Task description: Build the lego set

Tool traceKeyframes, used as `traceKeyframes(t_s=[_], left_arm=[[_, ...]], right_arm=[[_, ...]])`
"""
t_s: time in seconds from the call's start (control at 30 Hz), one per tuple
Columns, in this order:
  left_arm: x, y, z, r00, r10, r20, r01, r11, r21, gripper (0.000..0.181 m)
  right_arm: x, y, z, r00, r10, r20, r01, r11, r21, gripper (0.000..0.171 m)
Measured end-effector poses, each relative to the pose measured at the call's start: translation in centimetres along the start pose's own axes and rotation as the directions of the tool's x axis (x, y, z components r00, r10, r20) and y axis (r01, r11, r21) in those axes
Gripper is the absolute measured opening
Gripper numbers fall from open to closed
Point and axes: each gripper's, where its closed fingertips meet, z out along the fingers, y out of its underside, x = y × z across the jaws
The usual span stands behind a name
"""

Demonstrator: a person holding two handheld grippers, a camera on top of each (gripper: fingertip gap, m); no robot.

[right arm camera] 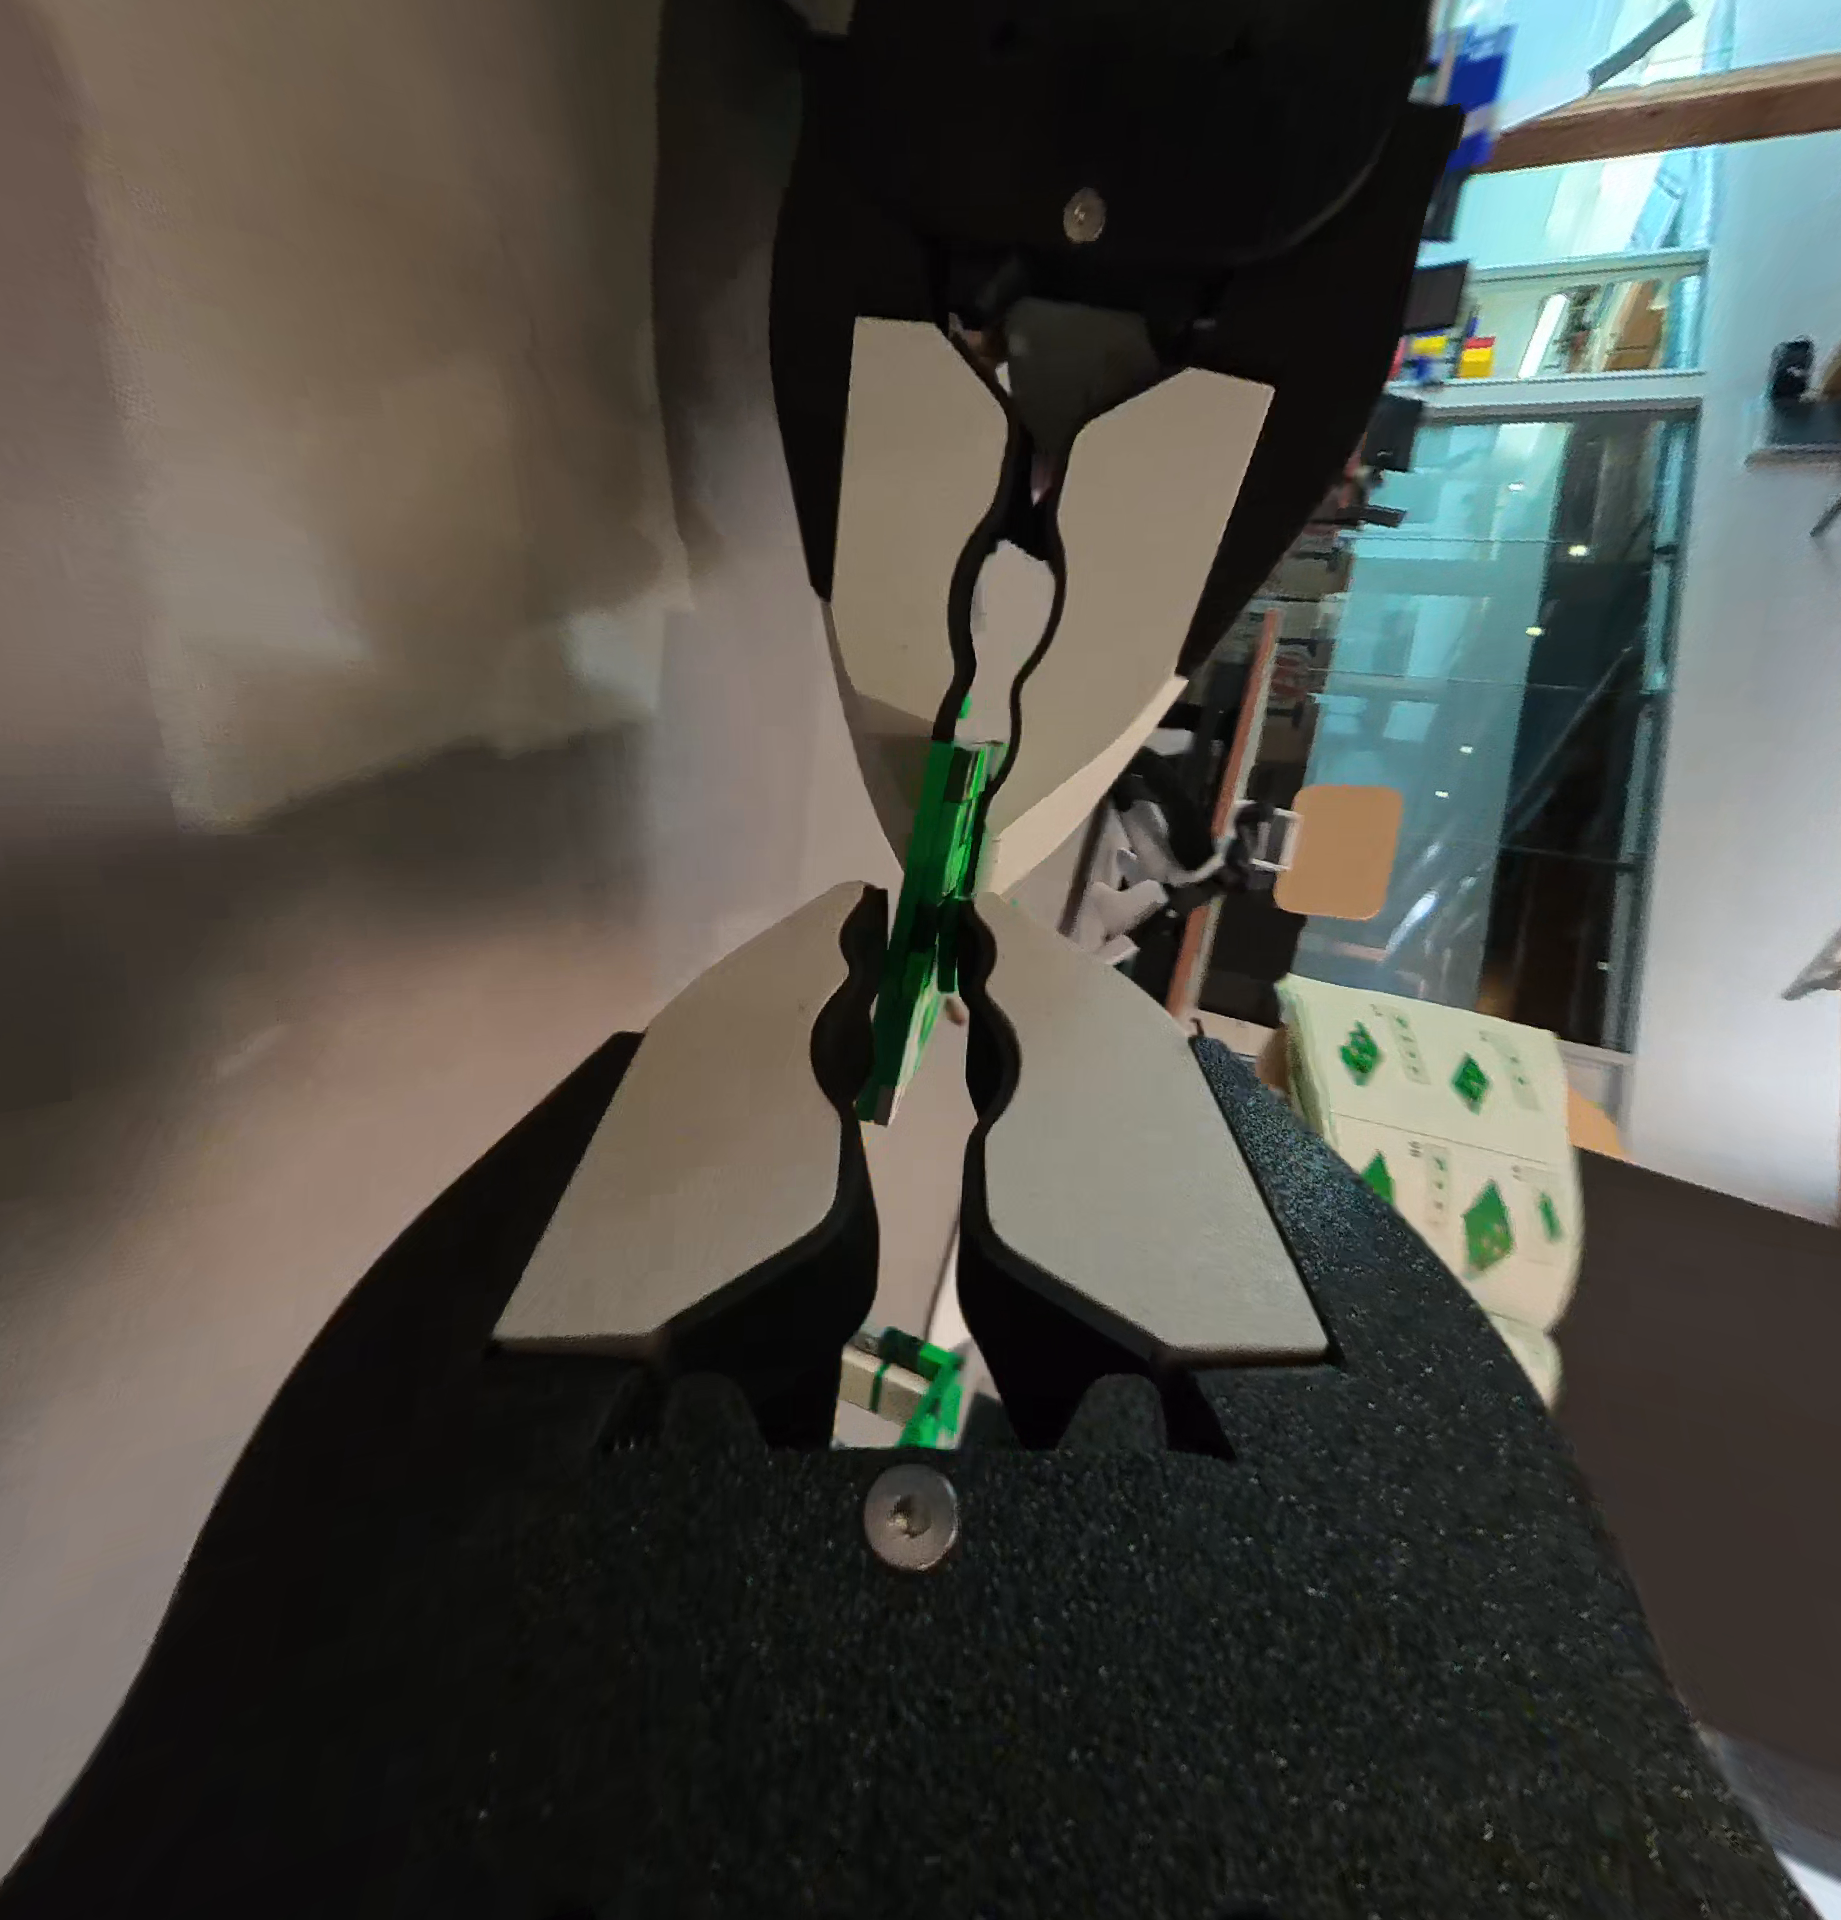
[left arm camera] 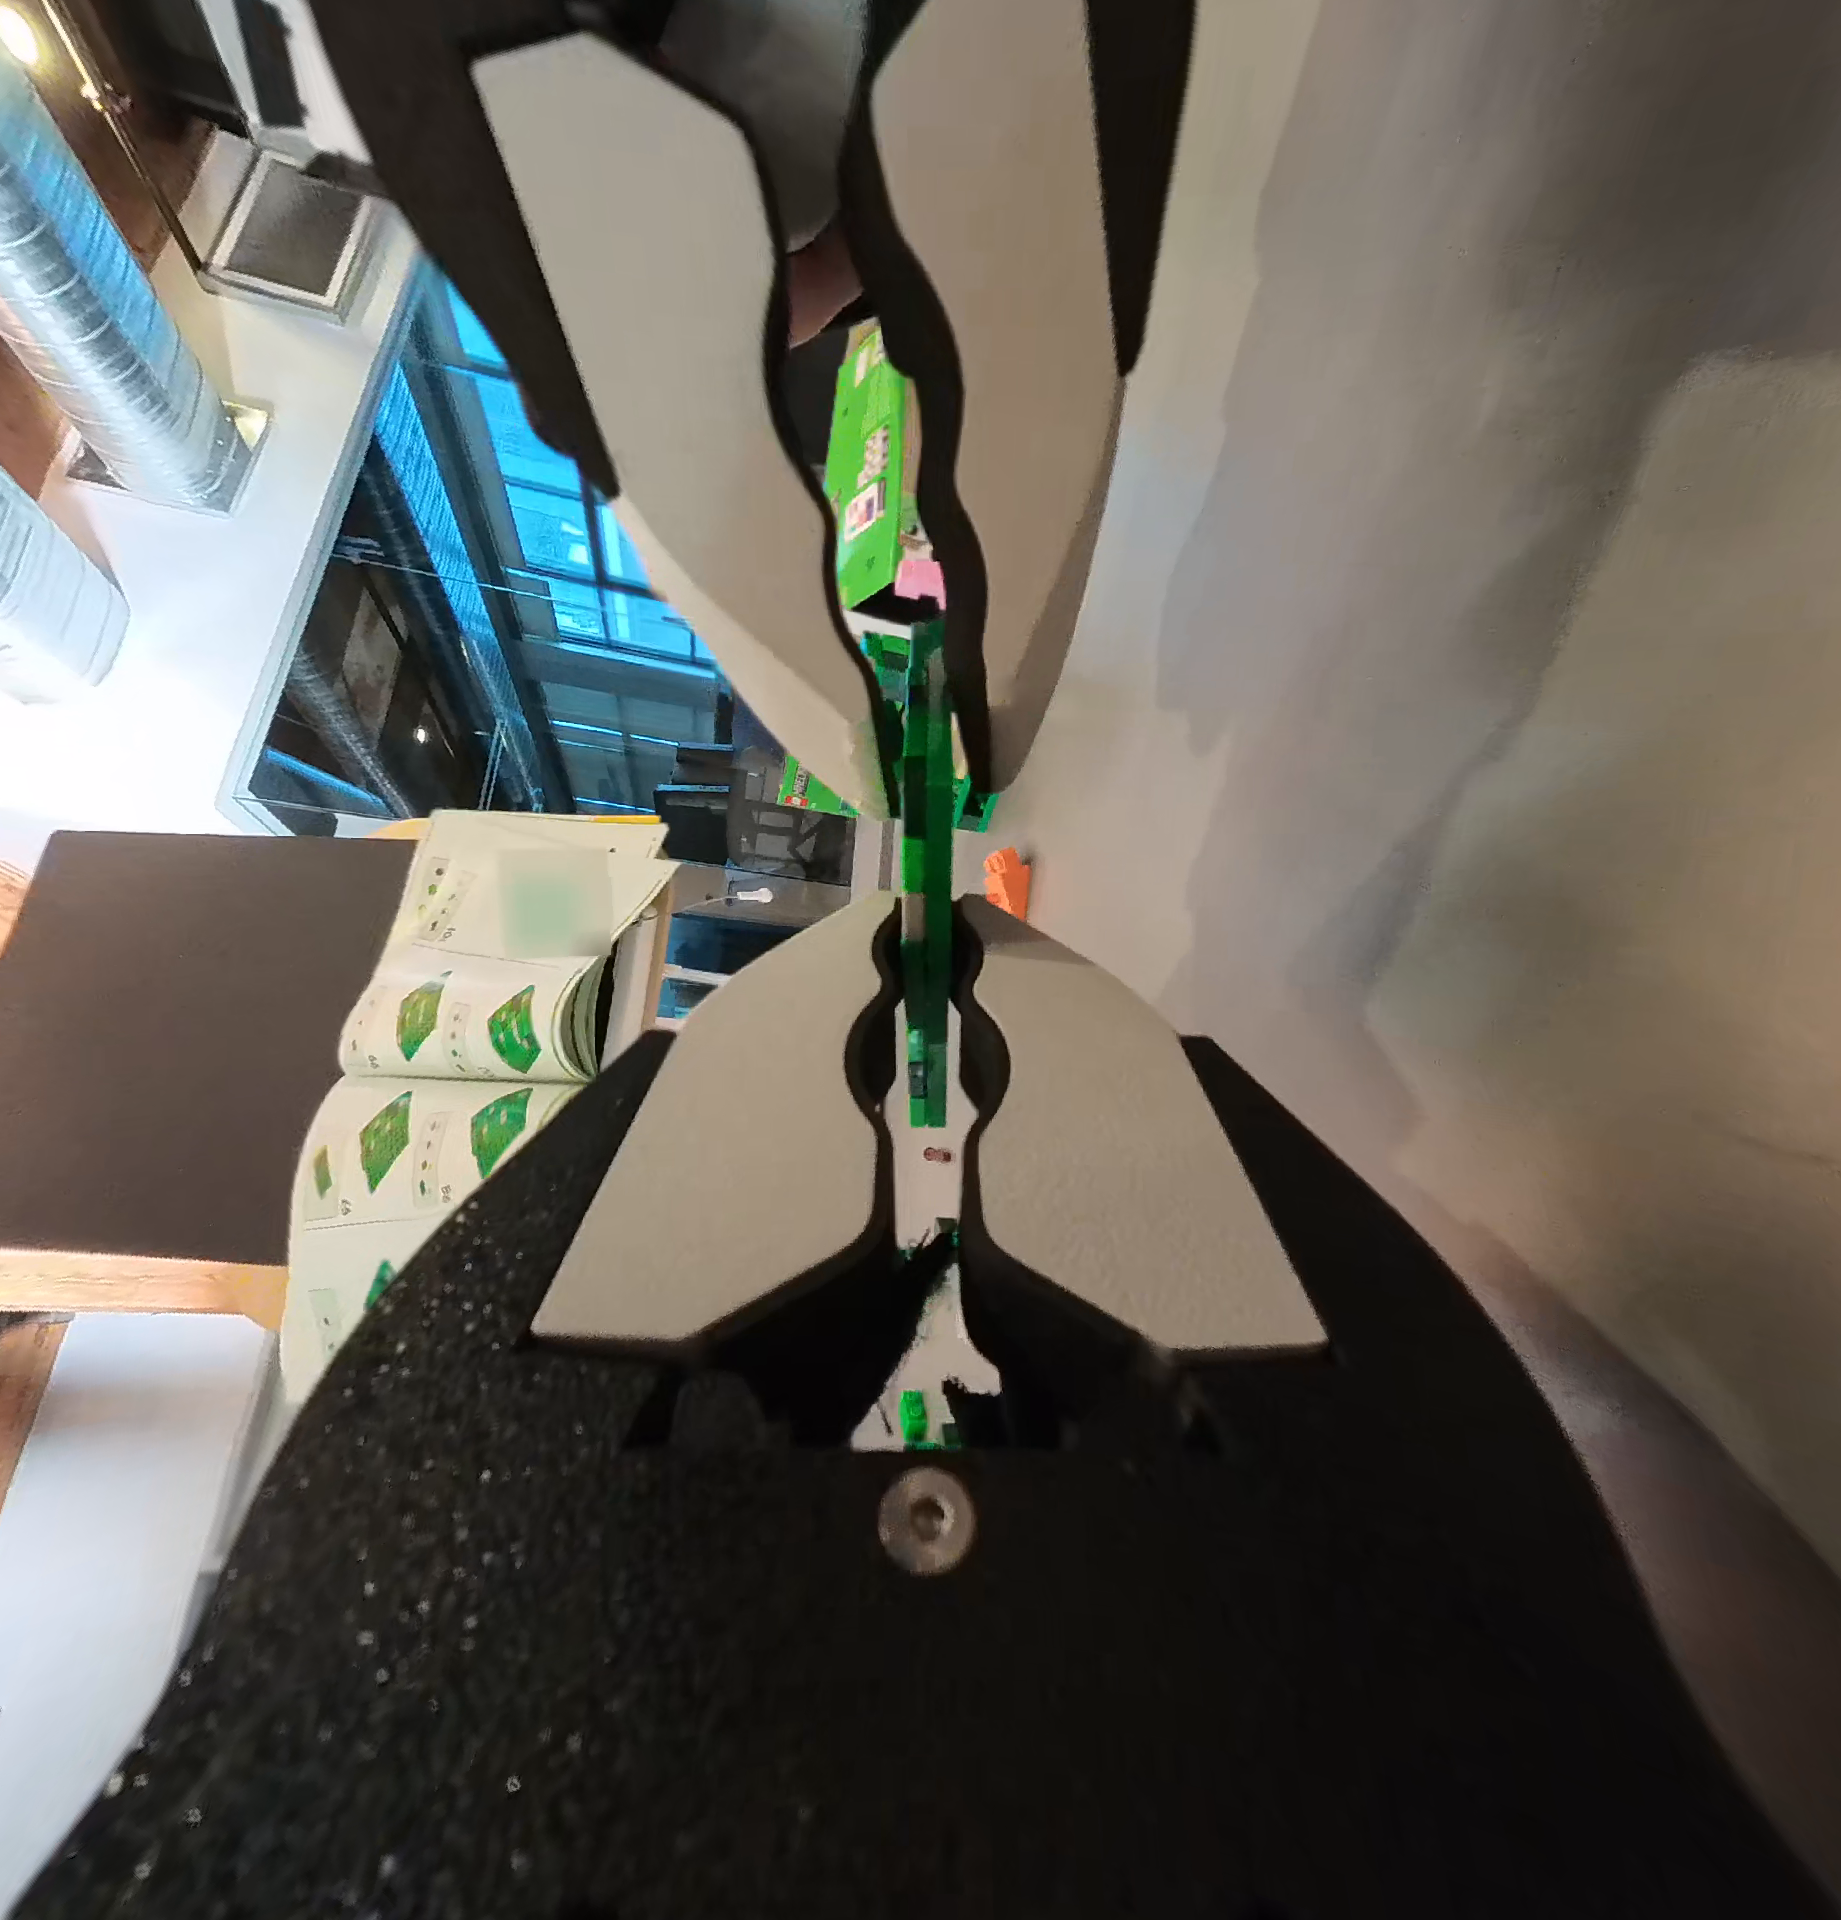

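A flat green Lego plate assembly point(left arm camera: 926, 831) is seen edge-on, held in the air between both grippers. My left gripper point(left arm camera: 931, 935) is shut on its near end. My right gripper point(left arm camera: 926, 790) comes in from the opposite side, shut on the far end. In the right wrist view, the right gripper point(right arm camera: 931, 914) clamps the green assembly point(right arm camera: 931, 935), which is slightly tilted, and the left gripper point(right arm camera: 963, 821) faces it from above. The two sets of fingertips nearly meet.
The white table point(left arm camera: 1415, 727) runs along one side. On it lie an orange brick point(left arm camera: 1007, 883), a pink brick point(left arm camera: 921, 582) and a green box point(left arm camera: 874, 468). An open instruction booklet point(left arm camera: 480, 1008) point(right arm camera: 1435, 1122) rests on a dark board point(left arm camera: 168, 1039). Small green pieces point(right arm camera: 916, 1371) lie below the fingers.
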Motion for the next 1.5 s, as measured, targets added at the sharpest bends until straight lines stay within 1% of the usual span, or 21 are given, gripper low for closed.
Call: traceKeyframes(t_s=[0.1, 0.17, 0.3, 0.4, 0.43, 0.53, 0.6, 0.67, 0.73, 0.83, 0.97, 1.07, 1.13, 1.2, 1.3, 1.4, 1.5], left_arm=[[-0.2, 0.0, -0.1, 0.998, -0.064, -0.005, 0.064, 0.998, 0.013, 0.006], [-0.1, -0.1, -0.1, 0.997, -0.081, -0.012, 0.081, 0.997, 0.017, 0.005], [-0.1, -0.5, -0.2, 0.996, -0.091, -0.014, 0.092, 0.995, 0.034, 0.005], [0.3, -0.6, -0.1, 0.997, -0.072, -0.022, 0.072, 0.997, 0.030, 0.006], [0.3, -0.6, -0.1, 0.997, -0.073, -0.018, 0.074, 0.997, 0.029, 0.006], [-0.3, -0.4, -0.2, 0.996, -0.084, 0.010, 0.084, 0.996, 0.020, 0.006], [-0.2, -0.5, -0.2, 0.997, -0.075, 0.007, 0.075, 0.997, 0.027, 0.006], [0.1, -0.6, -0.2, 0.999, -0.053, 0.001, 0.053, 0.998, 0.025, 0.006], [0.2, -0.7, -0.2, 0.999, -0.047, -0.003, 0.047, 0.998, 0.029, 0.006], [0.2, -0.8, -0.2, 0.999, -0.049, -0.002, 0.049, 0.998, 0.034, 0.006], [0.2, -1.1, -0.3, 1.000, -0.018, 0.005, 0.018, 0.999, 0.046, 0.006], [0.2, -1.2, -0.5, 0.999, 0.034, 0.024, -0.035, 0.998, 0.044, 0.006], [0.2, -1.3, -0.5, 0.997, 0.069, 0.033, -0.070, 0.997, 0.043, 0.006], [0.3, -1.4, -0.5, 0.993, 0.109, 0.045, -0.111, 0.993, 0.044, 0.006], [0.4, -1.8, -0.7, 0.985, 0.159, 0.067, -0.162, 0.985, 0.050, 0.006], [0.5, -2.1, -0.7, 0.980, 0.185, 0.068, -0.189, 0.980, 0.056, 0.005], [0.7, -2.1, -0.7, 0.982, 0.180, 0.061, -0.184, 0.981, 0.061, 0.005]], right_arm=[[0.6, 0.1, 0.0, 0.995, -0.063, -0.075, 0.060, 0.997, -0.046, 0.011], [0.6, 0.1, -0.1, 0.994, -0.078, -0.077, 0.074, 0.996, -0.054, 0.011], [0.6, -0.1, -0.4, 0.995, -0.059, -0.076, 0.058, 0.998, -0.016, 0.010], [0.3, 0.1, -0.4, 1.000, 0.006, -0.030, -0.007, 1.000, -0.011, 0.010], [0.3, 0.1, -0.3, 0.999, 0.024, -0.034, -0.024, 1.000, -0.004, 0.010], [1.0, 0.2, -0.3, 0.982, 0.181, -0.057, -0.180, 0.983, 0.021, 0.010], [1.3, 0.2, -0.4, 0.977, 0.198, -0.077, -0.196, 0.980, 0.030, 0.024], [1.2, 0.3, -0.5, 0.973, 0.220, -0.062, -0.219, 0.975, 0.026, 0.032], [1.1, 0.4, -0.5, 0.971, 0.232, -0.054, -0.231, 0.973, 0.029, 0.034], [0.9, 0.6, -0.7, 0.977, 0.206, -0.060, -0.205, 0.978, 0.021, 0.030], [0.4, 0.1, -0.7, 0.954, 0.298, 0.030, -0.299, 0.953, 0.048, 0.031], [0.1, 0.0, -0.8, 0.909, 0.395, 0.134, -0.404, 0.914, 0.043, 0.038], [-0.3, -0.1, -0.8, 0.866, 0.455, 0.205, -0.469, 0.883, 0.022, 0.048], [-0.7, 0.1, -0.6, 0.846, 0.477, 0.238, -0.490, 0.872, -0.008, 0.056], [-1.6, 0.1, -0.2, 0.821, 0.488, 0.294, -0.497, 0.866, -0.049, 0.060], [-2.0, 0.0, 0.2, 0.809, 0.490, 0.325, -0.499, 0.865, -0.062, 0.060], [-1.6, -0.2, 0.1, 0.831, 0.458, 0.317, -0.475, 0.880, -0.027, 0.049]])
